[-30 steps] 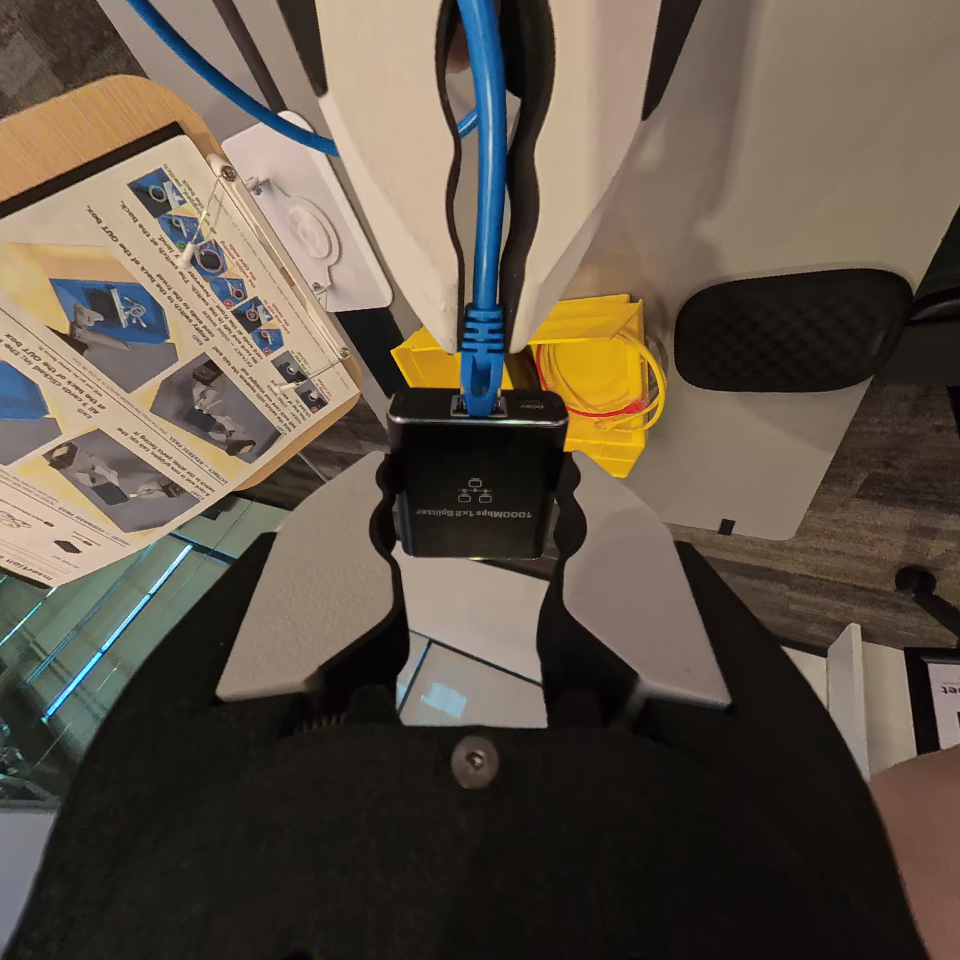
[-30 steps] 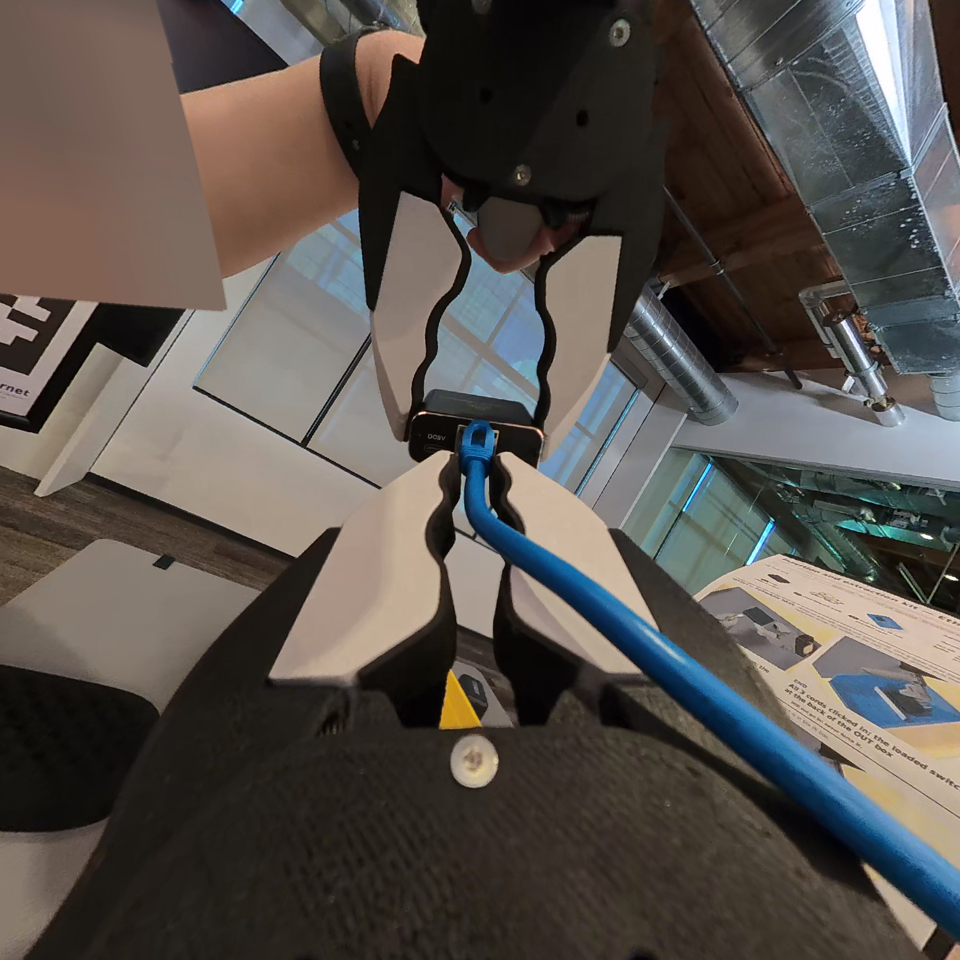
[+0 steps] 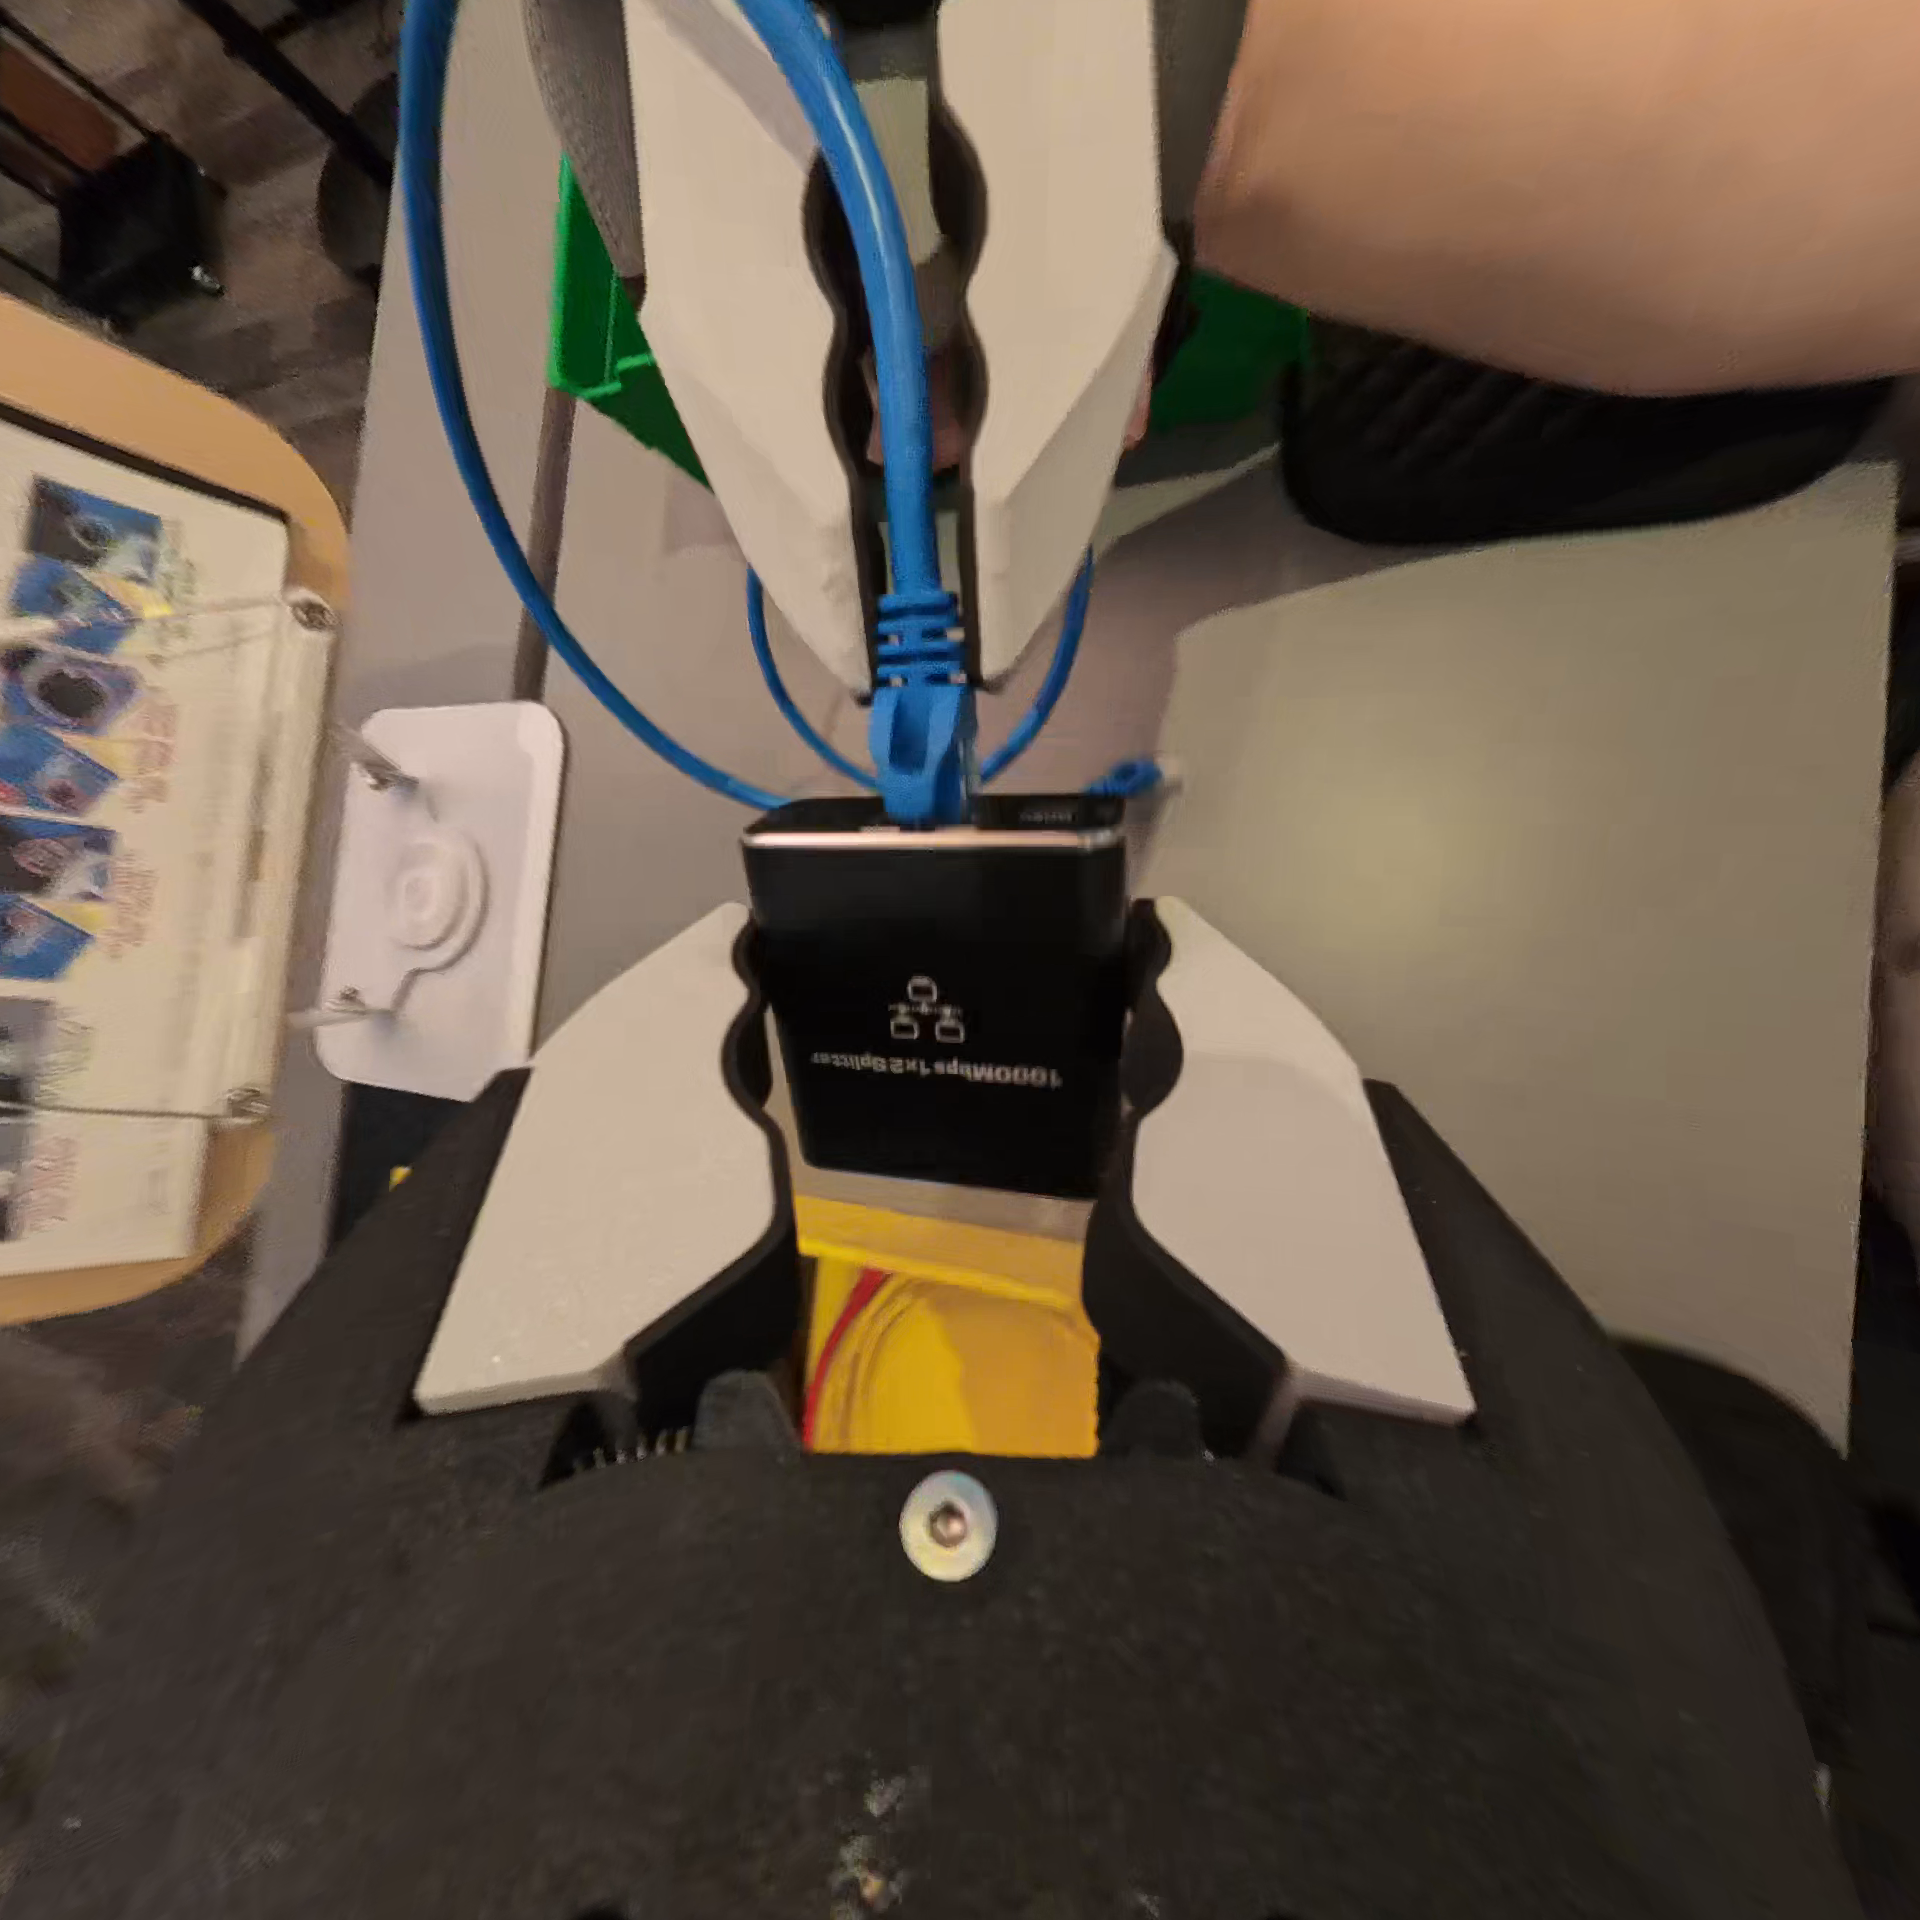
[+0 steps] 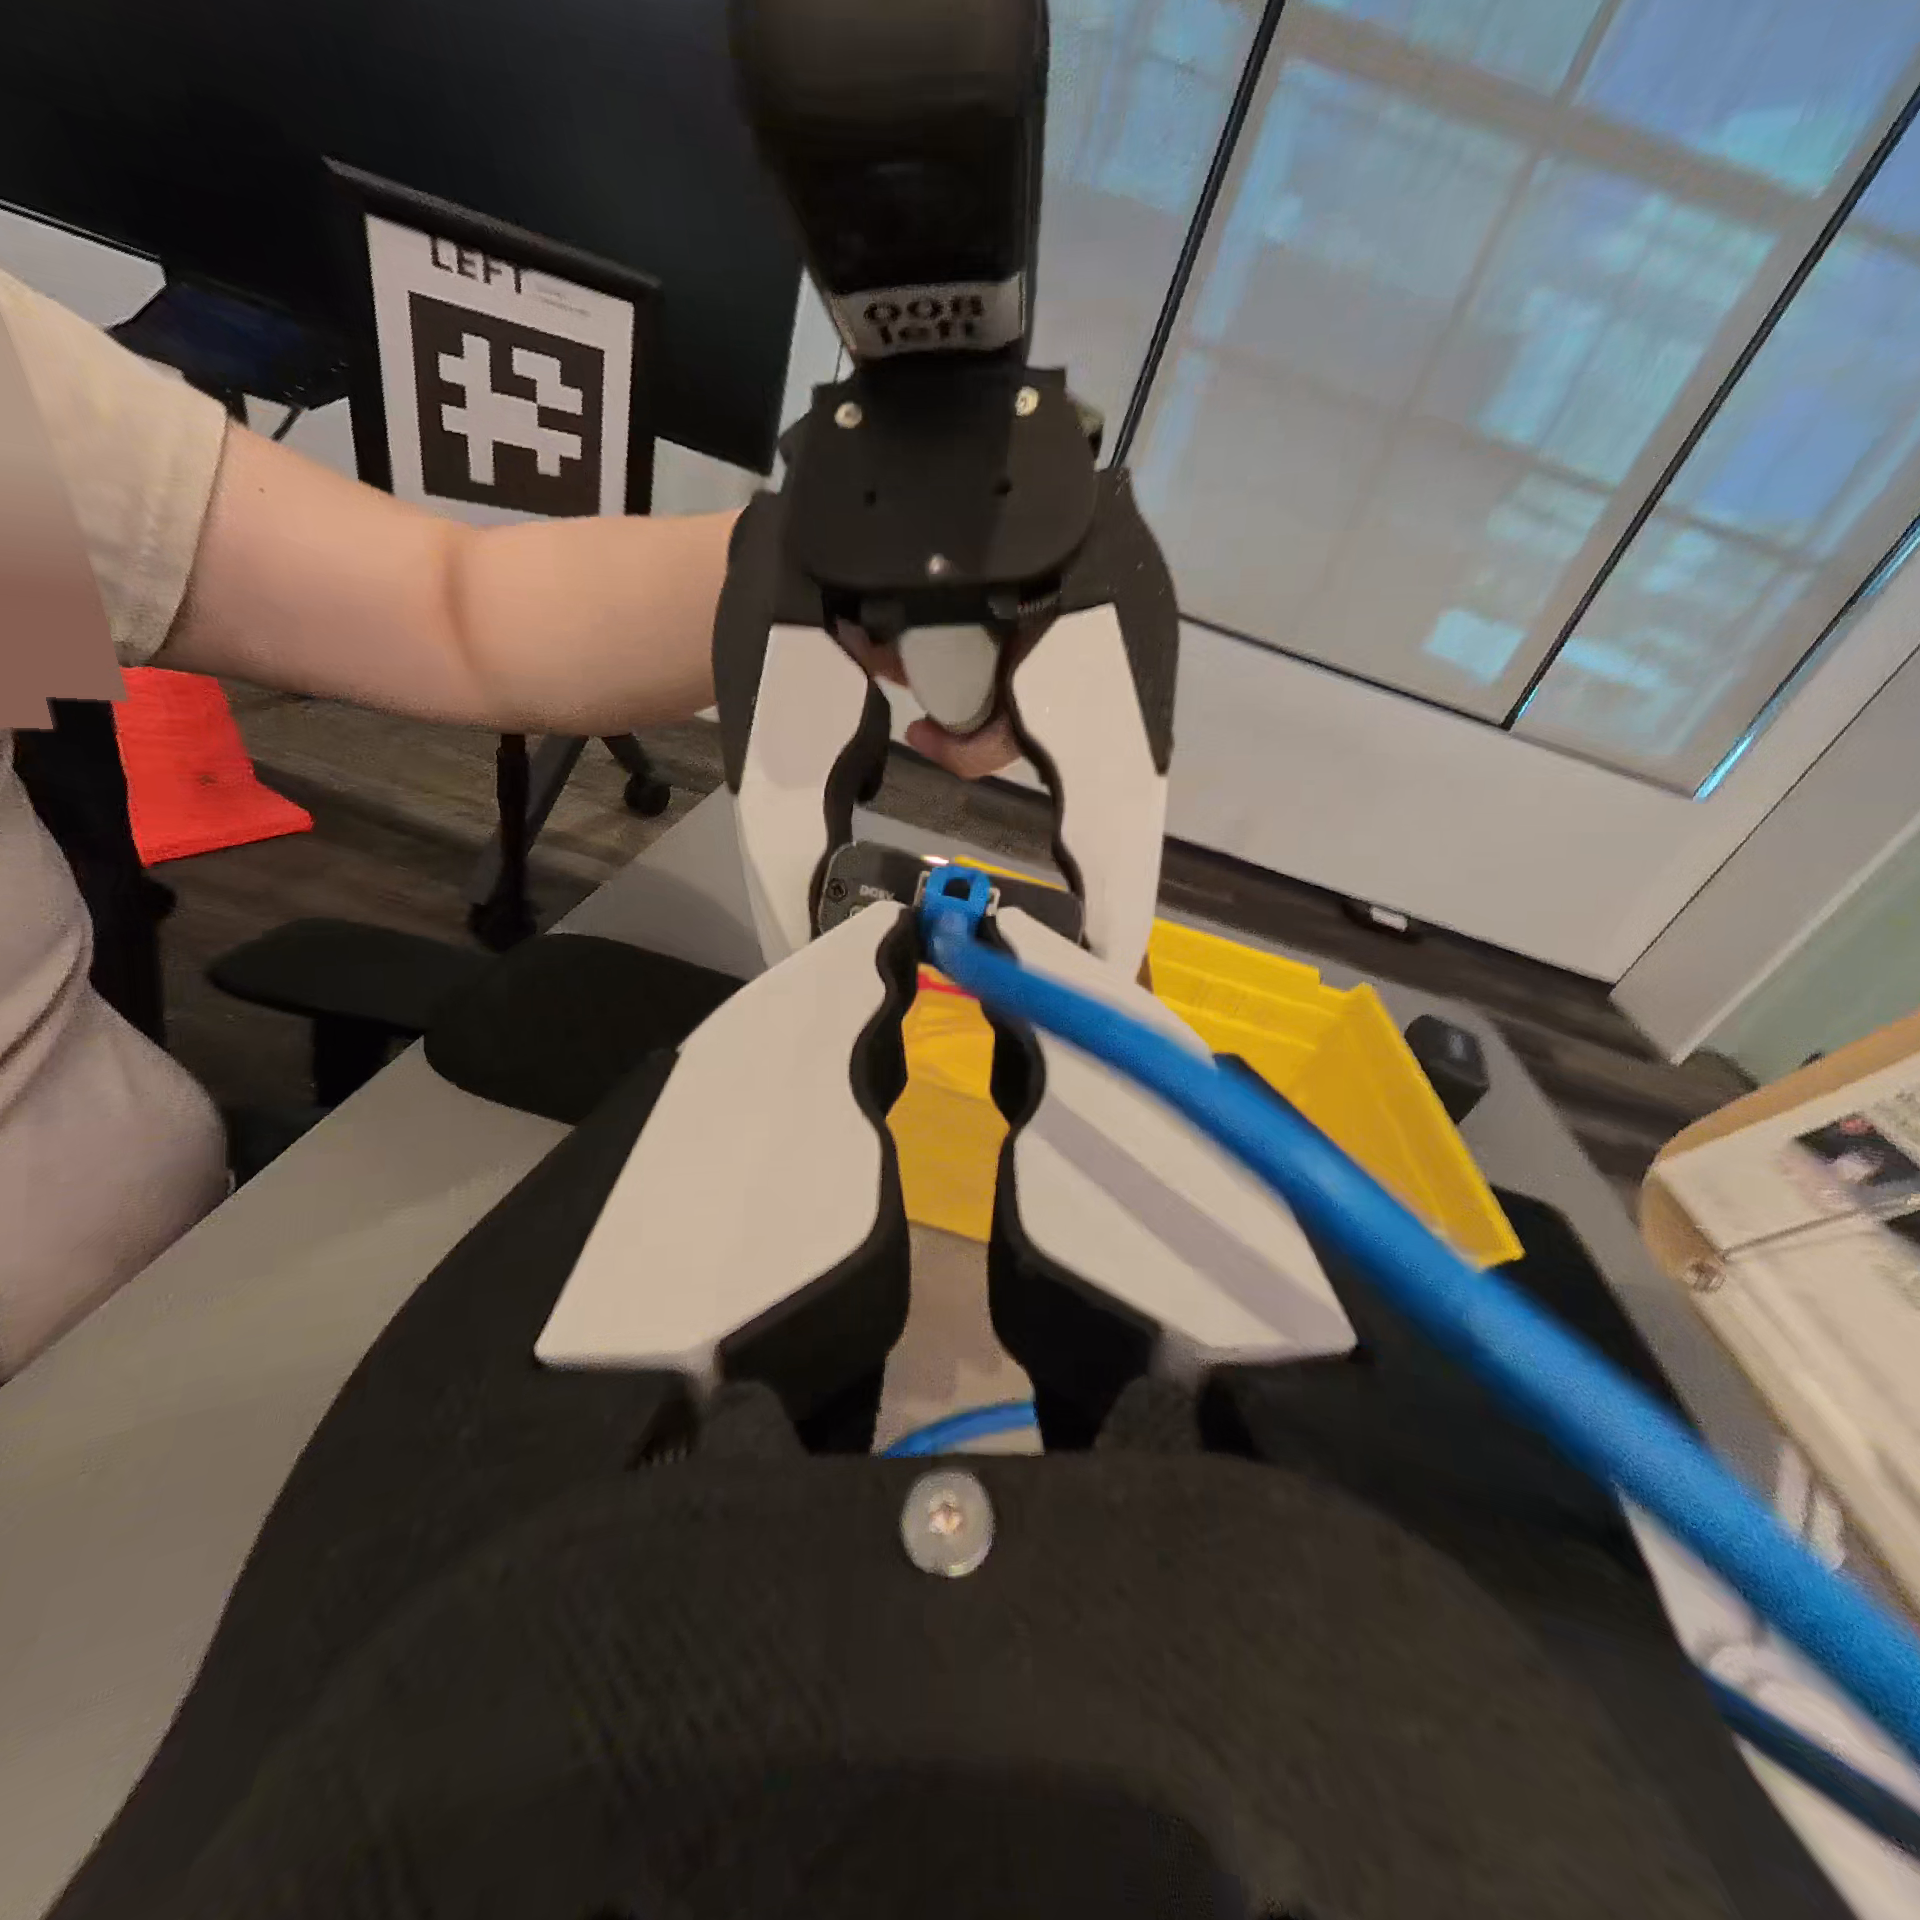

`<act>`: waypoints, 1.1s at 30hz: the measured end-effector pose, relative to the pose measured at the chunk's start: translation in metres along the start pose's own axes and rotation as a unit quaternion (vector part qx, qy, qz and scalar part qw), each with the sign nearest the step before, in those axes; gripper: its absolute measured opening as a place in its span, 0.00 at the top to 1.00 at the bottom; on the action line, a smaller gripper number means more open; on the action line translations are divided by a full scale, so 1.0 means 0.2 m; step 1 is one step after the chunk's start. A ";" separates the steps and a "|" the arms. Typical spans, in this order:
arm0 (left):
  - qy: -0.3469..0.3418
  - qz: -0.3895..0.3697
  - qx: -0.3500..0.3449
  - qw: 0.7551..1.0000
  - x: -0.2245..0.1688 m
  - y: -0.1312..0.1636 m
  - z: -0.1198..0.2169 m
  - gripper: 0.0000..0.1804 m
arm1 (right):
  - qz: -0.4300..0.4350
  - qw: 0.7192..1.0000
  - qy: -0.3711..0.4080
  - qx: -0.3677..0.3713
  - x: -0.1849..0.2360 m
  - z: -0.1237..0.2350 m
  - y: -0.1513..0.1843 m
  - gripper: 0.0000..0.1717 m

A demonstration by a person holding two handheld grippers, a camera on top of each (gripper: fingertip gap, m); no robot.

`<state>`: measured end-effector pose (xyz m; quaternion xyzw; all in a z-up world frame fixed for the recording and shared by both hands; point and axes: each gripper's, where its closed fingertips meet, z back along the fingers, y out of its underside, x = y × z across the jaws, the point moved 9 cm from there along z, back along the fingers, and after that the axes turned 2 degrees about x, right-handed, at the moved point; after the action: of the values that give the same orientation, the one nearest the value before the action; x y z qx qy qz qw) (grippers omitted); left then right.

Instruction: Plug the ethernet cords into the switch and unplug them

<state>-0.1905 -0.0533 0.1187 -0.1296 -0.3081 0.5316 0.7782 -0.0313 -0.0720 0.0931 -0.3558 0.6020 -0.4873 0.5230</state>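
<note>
Switch [image 3: 940,997]: left gripper [image 3: 940,1013] jaws are clamping it above the table [image 3: 1507,935], steadying its port. Blue cord [image 3: 914,675]: right gripper [image 4: 951,925] jaws are pinching its plug, seated in that port.

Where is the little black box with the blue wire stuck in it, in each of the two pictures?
Left wrist view: the black box is in the middle, gripped on both sides by the left gripper.
Right wrist view: it is just above the middle, small, between the far gripper's white fingers.
Shared landmark: the blue cord's plug goes into the box, pinched by the right gripper.
</note>
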 end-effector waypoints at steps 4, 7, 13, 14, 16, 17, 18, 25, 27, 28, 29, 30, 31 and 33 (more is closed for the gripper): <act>0.024 0.108 0.025 0.994 0.00 0.10 -0.22 0.64 | -0.095 0.987 0.012 0.127 -0.07 0.01 0.13 0.91; 0.032 0.187 -0.015 0.982 0.01 0.14 -0.31 0.64 | -0.117 0.977 0.057 0.167 -0.09 0.05 0.17 0.83; -0.036 0.253 0.066 0.964 0.03 0.21 -0.49 0.64 | -0.263 0.921 -0.004 0.288 -0.01 0.20 0.19 0.87; -0.046 0.263 0.084 0.960 0.03 0.22 -0.54 0.64 | -0.275 0.912 -0.024 0.304 0.02 0.23 0.18 0.88; -0.044 0.279 0.119 0.952 0.03 0.24 -0.65 0.64 | -0.251 0.909 -0.038 0.330 0.09 0.28 0.15 0.87; -0.036 0.283 0.128 0.950 0.02 0.23 -0.71 0.64 | -0.230 0.912 -0.034 0.337 0.11 0.31 0.14 0.87; -0.021 0.287 0.134 0.948 0.02 0.23 -0.77 0.64 | -0.210 0.917 -0.026 0.337 0.13 0.33 0.12 0.87; 0.001 0.278 0.183 0.943 0.02 0.26 -1.01 0.64 | -0.171 0.948 0.015 0.270 0.17 0.51 -0.01 0.88; 0.000 0.279 0.179 0.943 0.03 0.27 -1.05 0.64 | -0.164 0.950 0.019 0.264 0.18 0.54 -0.02 0.88; 0.000 0.282 0.176 0.943 0.03 0.27 -1.06 0.64 | -0.161 0.951 0.020 0.261 0.18 0.55 -0.02 0.88; 0.003 0.285 0.168 0.944 0.03 0.28 -1.07 0.64 | -0.160 0.953 0.023 0.257 0.18 0.56 -0.02 0.88; 0.006 0.285 0.159 0.945 0.04 0.28 -1.08 0.64 | -0.159 0.954 0.026 0.254 0.18 0.57 -0.02 0.88; 0.008 0.281 0.153 0.947 0.04 0.28 -1.08 0.63 | -0.160 0.954 0.030 0.252 0.17 0.57 -0.03 0.88; 0.001 0.277 0.151 0.949 0.04 0.28 -1.08 0.54 | -0.161 0.954 0.033 0.249 0.17 0.58 -0.03 0.88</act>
<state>-0.0975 0.0025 -0.0757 -0.0909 -0.1751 0.7662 0.6115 0.0744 -0.1298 0.0914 -0.2901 0.4128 -0.7112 0.4895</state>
